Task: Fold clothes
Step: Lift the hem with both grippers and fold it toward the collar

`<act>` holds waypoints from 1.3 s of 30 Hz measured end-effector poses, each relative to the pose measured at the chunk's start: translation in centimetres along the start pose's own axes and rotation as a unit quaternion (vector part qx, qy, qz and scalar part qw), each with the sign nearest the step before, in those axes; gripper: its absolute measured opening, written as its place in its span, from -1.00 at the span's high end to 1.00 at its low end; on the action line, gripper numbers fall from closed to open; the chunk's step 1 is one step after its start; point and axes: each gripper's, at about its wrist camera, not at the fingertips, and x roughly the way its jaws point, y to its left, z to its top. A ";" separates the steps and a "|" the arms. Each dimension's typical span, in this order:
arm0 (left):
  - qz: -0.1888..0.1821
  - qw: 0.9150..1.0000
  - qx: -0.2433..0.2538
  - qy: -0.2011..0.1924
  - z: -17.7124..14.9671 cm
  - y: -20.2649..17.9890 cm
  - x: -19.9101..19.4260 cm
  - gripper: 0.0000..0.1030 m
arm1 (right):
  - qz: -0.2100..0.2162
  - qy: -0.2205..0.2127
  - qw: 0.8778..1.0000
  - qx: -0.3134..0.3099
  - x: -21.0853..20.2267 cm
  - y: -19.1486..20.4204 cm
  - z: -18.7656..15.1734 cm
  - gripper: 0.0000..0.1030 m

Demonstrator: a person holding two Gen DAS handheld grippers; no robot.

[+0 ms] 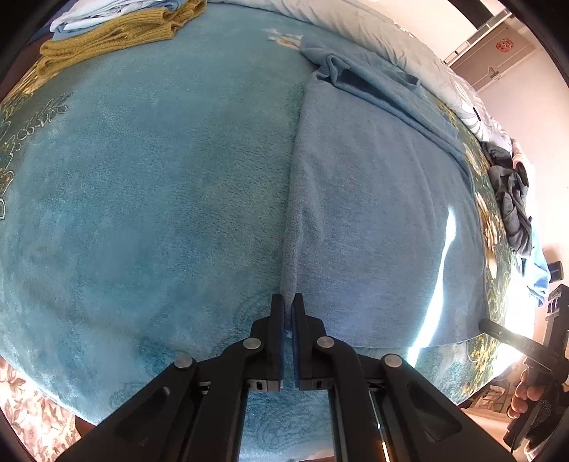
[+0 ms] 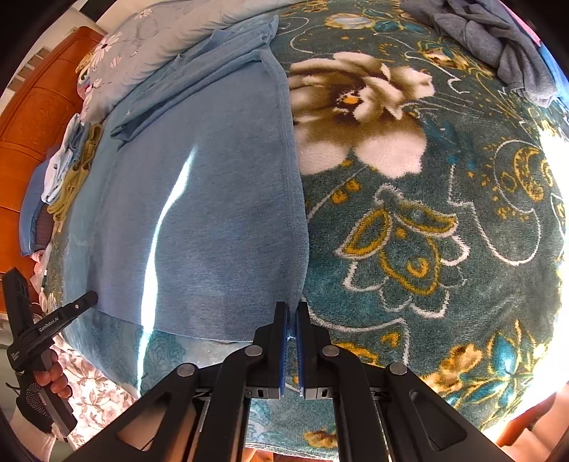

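A light blue garment (image 1: 373, 213) lies spread flat on a bed covered by a teal blanket (image 1: 142, 195) with gold and white flower patterns. Its far end is bunched into loose folds near a pale floral quilt (image 1: 409, 46) along the back of the bed. A bright strip of sunlight crosses the cloth.

The left hand-held gripper (image 1: 288, 302) has its two black fingers pressed nearly together on the near left corner of the garment, with a ridge of fabric pinched between them. The right hand-held gripper (image 2: 292, 309) is likewise clamped on the near right corner, its blue-padded fingers close on the hem. Each camera also catches the other hand-held gripper at the edge of the picture, held by a person's hand (image 2: 53, 380).

Other things lie around the garment but apart from it. A mustard knitted piece (image 1: 113, 35) and pale folded clothes (image 1: 106, 14) sit together at the far left corner of the bed. A crumpled grey garment (image 2: 498, 39) lies at the far right side. An orange wooden headboard (image 2: 32, 117) stands behind the bed. A pale floral sheet (image 2: 96, 391) shows below the blanket's near edge
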 end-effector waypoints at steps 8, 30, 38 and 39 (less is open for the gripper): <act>-0.049 0.997 0.001 -0.054 4.3 -0.2 -4.2 0.94 | 0.049 -0.057 0.997 0.006 -3.7 0.1 3.3 0.91; -0.090 0.988 0.043 -0.113 24.2 -7.9 -0.7 0.94 | 0.053 -0.186 0.981 0.001 -6.4 3.8 23.7 0.91; -0.095 0.989 0.052 -0.105 31.7 -8.6 3.0 0.94 | 0.039 -0.201 0.979 0.020 -3.6 4.7 30.7 0.91; -0.096 0.989 0.049 -0.102 32.4 -8.5 3.6 0.94 | 0.037 -0.200 0.979 0.020 -3.2 4.8 31.5 0.91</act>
